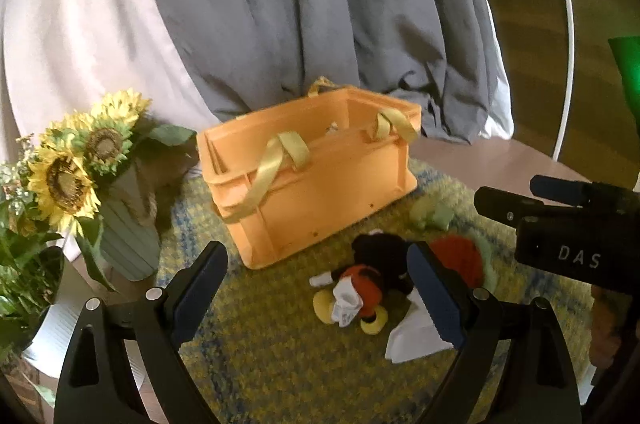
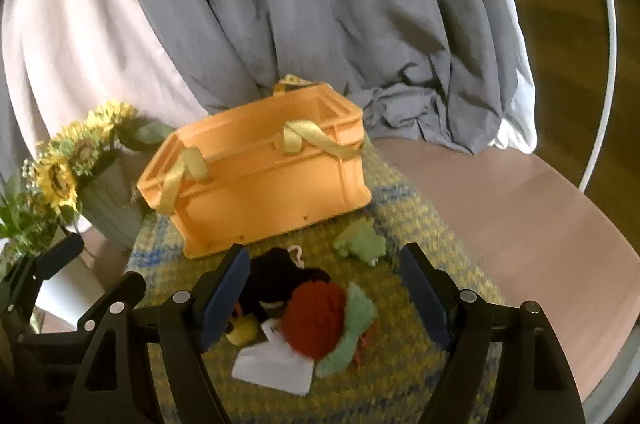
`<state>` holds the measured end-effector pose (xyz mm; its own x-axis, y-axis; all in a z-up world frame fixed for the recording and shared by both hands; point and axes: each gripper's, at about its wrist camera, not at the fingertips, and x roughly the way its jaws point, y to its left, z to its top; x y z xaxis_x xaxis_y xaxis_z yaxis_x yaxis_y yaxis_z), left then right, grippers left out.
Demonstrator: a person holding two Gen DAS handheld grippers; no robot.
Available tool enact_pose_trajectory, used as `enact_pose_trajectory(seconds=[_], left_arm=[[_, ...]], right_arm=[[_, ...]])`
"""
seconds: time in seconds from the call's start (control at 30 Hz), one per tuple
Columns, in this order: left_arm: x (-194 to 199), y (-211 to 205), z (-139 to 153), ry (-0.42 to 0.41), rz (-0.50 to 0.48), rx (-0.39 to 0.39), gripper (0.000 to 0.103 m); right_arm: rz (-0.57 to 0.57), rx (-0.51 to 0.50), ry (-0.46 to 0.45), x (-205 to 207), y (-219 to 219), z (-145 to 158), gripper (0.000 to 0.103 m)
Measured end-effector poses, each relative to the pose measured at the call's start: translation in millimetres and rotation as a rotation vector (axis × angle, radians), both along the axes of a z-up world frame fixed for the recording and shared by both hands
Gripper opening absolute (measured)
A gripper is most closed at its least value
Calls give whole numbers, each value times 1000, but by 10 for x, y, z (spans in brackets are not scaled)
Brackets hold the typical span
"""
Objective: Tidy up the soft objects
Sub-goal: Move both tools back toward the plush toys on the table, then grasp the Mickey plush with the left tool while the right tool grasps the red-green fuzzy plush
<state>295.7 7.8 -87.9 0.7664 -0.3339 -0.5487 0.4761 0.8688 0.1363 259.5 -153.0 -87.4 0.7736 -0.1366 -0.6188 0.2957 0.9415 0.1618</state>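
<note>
An orange crate [image 1: 320, 180] [image 2: 272, 192] with yellow ribbon handles stands on a yellow-blue woven mat [image 1: 280, 356] [image 2: 400, 376]. In front of it lie a black, red and yellow mouse plush [image 1: 368, 280] [image 2: 276, 280], a red and mint-green plush [image 1: 460, 256] [image 2: 320, 316], a small green plush [image 1: 432, 214] [image 2: 360, 240] and a white cloth [image 1: 416, 340] [image 2: 276, 368]. My left gripper [image 1: 320, 288] is open above the mat, the mouse plush beside its right finger. My right gripper [image 2: 324, 292] is open over the red plush, untouched; it also shows as the right gripper [image 1: 560, 224] at the left view's right edge.
A ribbed grey-green vase of sunflowers [image 1: 128, 224] [image 2: 108, 208] stands left of the crate, with a white pot of greenery [image 1: 48, 336] nearer. Grey and white curtains [image 1: 280, 4] [image 2: 300, 4] hang behind. Bare pinkish tabletop [image 2: 520, 224] lies to the right.
</note>
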Motion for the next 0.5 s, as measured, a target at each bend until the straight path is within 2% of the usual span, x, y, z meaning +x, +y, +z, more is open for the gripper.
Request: enact_pose_trajectory(seconds=[0.33, 0.5], left_arm=[[64, -56, -269, 35, -60, 59, 92], [145, -100, -398, 46, -89, 75, 88]], right_arm=[[-18, 35, 77, 41, 1, -313, 78], [-16, 43, 107, 85, 9, -467, 78]])
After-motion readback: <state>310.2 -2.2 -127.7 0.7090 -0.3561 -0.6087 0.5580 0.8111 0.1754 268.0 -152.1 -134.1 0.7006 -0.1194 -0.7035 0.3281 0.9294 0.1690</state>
